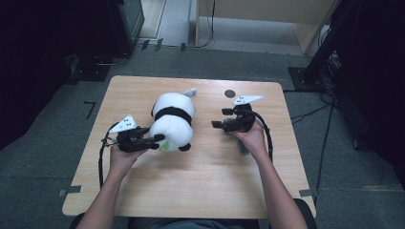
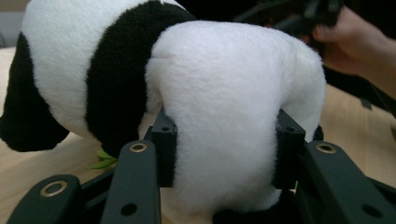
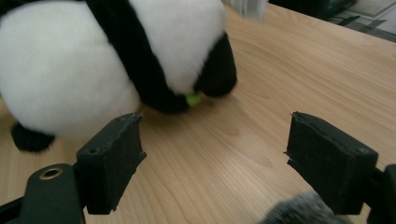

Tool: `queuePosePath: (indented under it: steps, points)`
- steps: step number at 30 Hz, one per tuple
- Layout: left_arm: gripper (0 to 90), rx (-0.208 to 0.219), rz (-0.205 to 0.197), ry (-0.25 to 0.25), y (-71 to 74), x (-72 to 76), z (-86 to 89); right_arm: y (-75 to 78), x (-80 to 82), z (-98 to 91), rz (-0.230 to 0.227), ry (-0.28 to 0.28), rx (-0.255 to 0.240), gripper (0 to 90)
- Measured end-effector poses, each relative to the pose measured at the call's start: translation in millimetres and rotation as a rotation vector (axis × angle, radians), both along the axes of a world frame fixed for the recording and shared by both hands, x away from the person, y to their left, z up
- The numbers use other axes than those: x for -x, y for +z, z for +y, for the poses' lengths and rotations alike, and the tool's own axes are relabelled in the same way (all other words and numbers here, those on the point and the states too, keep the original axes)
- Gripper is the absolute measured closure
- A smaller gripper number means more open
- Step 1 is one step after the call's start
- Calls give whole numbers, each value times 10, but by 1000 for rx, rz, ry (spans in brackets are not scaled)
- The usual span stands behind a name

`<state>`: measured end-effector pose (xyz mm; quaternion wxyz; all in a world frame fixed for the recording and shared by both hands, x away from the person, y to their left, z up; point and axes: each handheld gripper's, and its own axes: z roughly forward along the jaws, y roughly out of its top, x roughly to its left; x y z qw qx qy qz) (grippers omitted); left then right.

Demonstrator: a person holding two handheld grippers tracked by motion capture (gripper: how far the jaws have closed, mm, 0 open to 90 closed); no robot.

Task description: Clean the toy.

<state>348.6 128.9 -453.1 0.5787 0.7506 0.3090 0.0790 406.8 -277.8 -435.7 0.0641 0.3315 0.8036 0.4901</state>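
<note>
A black-and-white panda plush (image 1: 172, 119) lies in the middle of the wooden table (image 1: 200, 186). My left gripper (image 1: 155, 140) comes at it from the left and is shut on its white head (image 2: 233, 107); both pads (image 2: 163, 149) press into the fur. Right of the plush, apart from it, my right gripper (image 1: 217, 119) points toward it. In the right gripper view that gripper (image 3: 219, 158) stands open over bare wood with nothing between its pads (image 3: 114, 158). The panda (image 3: 70, 70) is ahead of it at the upper left.
A small dark round spot (image 1: 230, 93) marks the table near its far edge. A grey fuzzy thing (image 1: 242, 145) lies under the right hand, seen too at the lower edge of the right gripper view (image 3: 303, 210). Black equipment and cables stand on the floor around the table.
</note>
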Motion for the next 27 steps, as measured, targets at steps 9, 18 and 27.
queuePosePath:
  steps: [9,18,27]
  points:
    - [541,-16,-8,81,-2,-76,-63,-125,135,-210,-27,-118,41,207]
    - [540,-35,-8,126,13,-135,-75,-323,297,-451,-11,-199,99,321]
    - [538,-26,-22,118,11,-131,-159,-576,279,-503,66,-317,266,577]
